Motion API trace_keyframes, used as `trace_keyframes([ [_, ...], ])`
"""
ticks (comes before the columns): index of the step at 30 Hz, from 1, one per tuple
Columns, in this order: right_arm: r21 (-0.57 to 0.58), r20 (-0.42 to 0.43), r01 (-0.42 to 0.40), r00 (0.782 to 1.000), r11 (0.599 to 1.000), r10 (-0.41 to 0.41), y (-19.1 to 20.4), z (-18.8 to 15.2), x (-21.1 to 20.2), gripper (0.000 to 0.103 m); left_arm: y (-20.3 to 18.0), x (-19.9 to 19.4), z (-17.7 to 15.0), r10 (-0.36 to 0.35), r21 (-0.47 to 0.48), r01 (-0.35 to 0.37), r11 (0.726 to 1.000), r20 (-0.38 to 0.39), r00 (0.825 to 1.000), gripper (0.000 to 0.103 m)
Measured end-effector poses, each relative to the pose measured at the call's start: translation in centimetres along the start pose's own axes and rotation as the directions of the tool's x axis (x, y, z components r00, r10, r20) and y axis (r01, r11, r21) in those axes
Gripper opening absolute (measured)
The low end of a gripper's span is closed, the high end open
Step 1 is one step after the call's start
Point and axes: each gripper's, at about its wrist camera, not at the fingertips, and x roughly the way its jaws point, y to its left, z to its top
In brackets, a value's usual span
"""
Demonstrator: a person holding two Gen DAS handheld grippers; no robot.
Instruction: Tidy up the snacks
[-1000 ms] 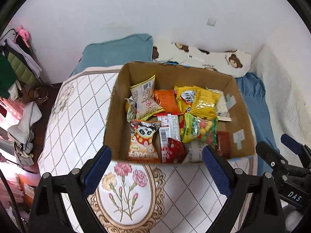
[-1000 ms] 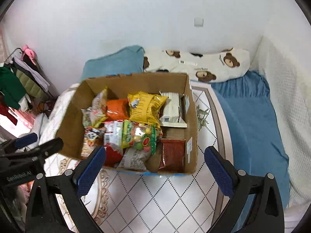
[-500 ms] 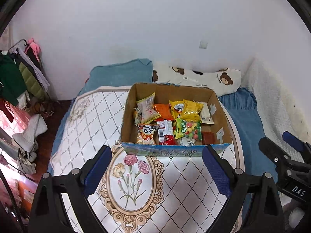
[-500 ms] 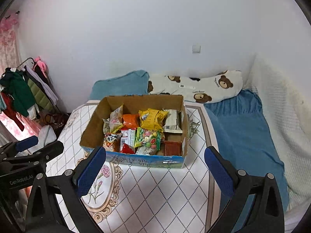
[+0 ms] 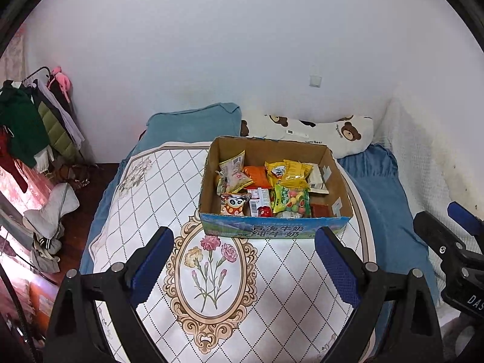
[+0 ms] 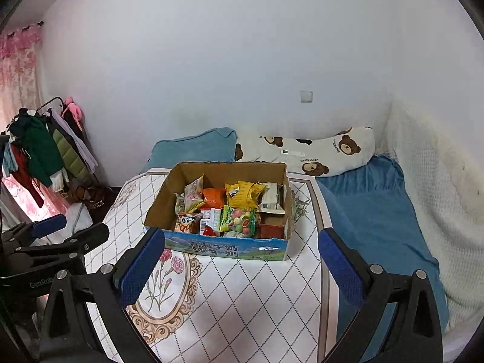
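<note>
A cardboard box (image 5: 273, 230) (image 6: 230, 249) with a blue printed front stands on a white floral quilt (image 5: 211, 272) (image 6: 257, 296). Inside lie several snack packets: a yellow bag (image 5: 290, 171) (image 6: 245, 193), an orange one (image 5: 257, 174), a green candy bag (image 5: 292, 199) (image 6: 239, 219) and a panda packet (image 5: 233, 204). My left gripper (image 5: 243, 260) hangs open and empty well short of the box. My right gripper (image 6: 240, 260) is also open and empty, above the quilt in front of the box. Each gripper shows at the edge of the other's view.
The quilt covers a bed with a blue sheet (image 6: 372, 217). A teal pillow (image 5: 193, 127) and a bear-print pillow (image 5: 317, 134) lie behind the box against a white wall. A clothes rack (image 5: 33, 121) stands at the left, with clutter on the floor below.
Both grippers have pulled back and up from the box, which now looks smaller and farther away. More of the quilt and wall shows. Both stay open.
</note>
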Motion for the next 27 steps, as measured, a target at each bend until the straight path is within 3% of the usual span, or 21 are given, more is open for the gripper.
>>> trace_keyframes([
  [4, 0.013, -0.014, -0.008, 1.0, 1.0, 0.008, -0.3, -0.3, 0.4, 0.103, 0.2, 0.4, 0.1, -0.001, -0.004, 0.001, 1.0, 0.005, 1.0, 0.096],
  [6, 0.015, -0.022, -0.011, 1.0, 1.0, 0.012, -0.4, -0.4, 0.9, 0.103, 0.3, 0.6, 0.2, 0.001, -0.007, -0.001, 1.0, 0.009, 1.0, 0.103],
  [27, 0.042, -0.06, 0.086, 0.995, 0.995, -0.083, -2.5, 1.7, 12.4, 0.103, -1.1, 9.5, 2.9, 0.081, 0.02, -0.08, 0.997, -0.048, 0.996, 0.102],
])
